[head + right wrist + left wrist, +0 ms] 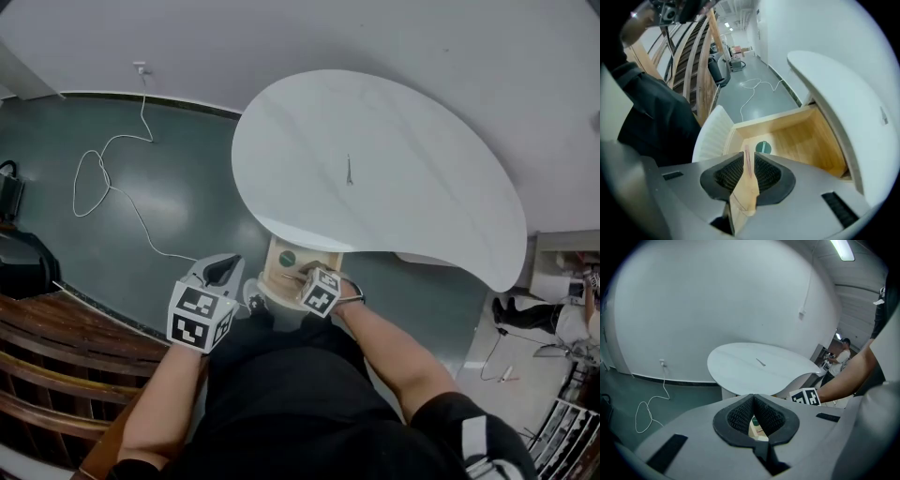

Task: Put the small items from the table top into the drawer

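The white kidney-shaped table [394,178] carries one thin dark item [349,171], which also shows as the thin item [761,362] in the left gripper view. Under its near edge the wooden drawer [274,272] stands pulled out, with a round green item [287,258] inside. My right gripper [306,275] hangs over the drawer, pointing steeply down. In the right gripper view the right gripper [746,157] has its pads apart; the drawer [806,140], a thin pinkish strip and the green item [763,147] show past them. My left gripper [222,270] is left of the drawer. The left gripper [753,399] has its tips touching, empty.
A white cable [103,178] loops over the green floor from a wall socket [141,67]. Brown wooden rails [56,356] run at the lower left. A person [530,314] is beyond the table's right end. A white ribbed panel [712,136] is at the drawer's near end.
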Tool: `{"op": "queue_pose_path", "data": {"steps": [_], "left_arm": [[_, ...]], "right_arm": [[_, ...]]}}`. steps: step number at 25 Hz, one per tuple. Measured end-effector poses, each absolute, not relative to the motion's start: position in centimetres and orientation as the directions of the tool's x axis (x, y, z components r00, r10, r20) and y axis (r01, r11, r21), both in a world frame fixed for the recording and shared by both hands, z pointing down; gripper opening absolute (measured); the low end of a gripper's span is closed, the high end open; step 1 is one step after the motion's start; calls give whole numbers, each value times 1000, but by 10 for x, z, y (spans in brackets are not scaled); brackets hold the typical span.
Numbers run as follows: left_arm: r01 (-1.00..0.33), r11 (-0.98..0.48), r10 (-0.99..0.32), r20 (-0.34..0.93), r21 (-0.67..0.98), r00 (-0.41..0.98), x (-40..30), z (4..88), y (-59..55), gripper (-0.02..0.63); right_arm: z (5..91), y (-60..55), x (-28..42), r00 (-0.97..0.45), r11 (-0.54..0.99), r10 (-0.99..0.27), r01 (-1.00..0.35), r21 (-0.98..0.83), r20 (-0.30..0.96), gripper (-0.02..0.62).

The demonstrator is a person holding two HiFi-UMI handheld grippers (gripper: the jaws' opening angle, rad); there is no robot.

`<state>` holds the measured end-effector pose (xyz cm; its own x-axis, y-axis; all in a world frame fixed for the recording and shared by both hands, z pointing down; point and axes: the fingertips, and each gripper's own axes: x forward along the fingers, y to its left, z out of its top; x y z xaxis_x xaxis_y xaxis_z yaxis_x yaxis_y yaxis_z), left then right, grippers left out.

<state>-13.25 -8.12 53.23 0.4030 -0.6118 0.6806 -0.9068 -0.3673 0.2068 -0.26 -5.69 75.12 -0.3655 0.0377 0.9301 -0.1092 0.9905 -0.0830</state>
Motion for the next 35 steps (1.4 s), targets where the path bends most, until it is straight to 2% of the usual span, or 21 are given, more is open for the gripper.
{"op": "queue_pose_path", "data": {"steps": [6,15,19,23,31,35], "left_arm": [[-898,-396,-630,655,192,418,-117,518,-93,14],[-872,-456,-621,639,177,454,-87,505,-106,14],[-869,-465,-621,637,170,457,-77,504,-109,14],[-872,-461,-624,639,164,450,-72,503,-109,14],[-889,-431,-639,644,153,420,-68,500,-110,14],[-904,-402,-647,653,147,394,-74,498,-108,14]], "right_arm": [[682,-75,-4,-513,971,-57,-229,-72,857,41],[586,-152,15,-679,815,-301,-548,-189,670,29],[569,-203,41,-638,747,-437,-650,-139,634,28],[567,-243,58,-583,717,-514,-695,-58,629,28],[591,-296,75,-511,688,-535,-726,-5,673,32],[611,-316,77,-477,685,-516,-729,8,711,59]]}}
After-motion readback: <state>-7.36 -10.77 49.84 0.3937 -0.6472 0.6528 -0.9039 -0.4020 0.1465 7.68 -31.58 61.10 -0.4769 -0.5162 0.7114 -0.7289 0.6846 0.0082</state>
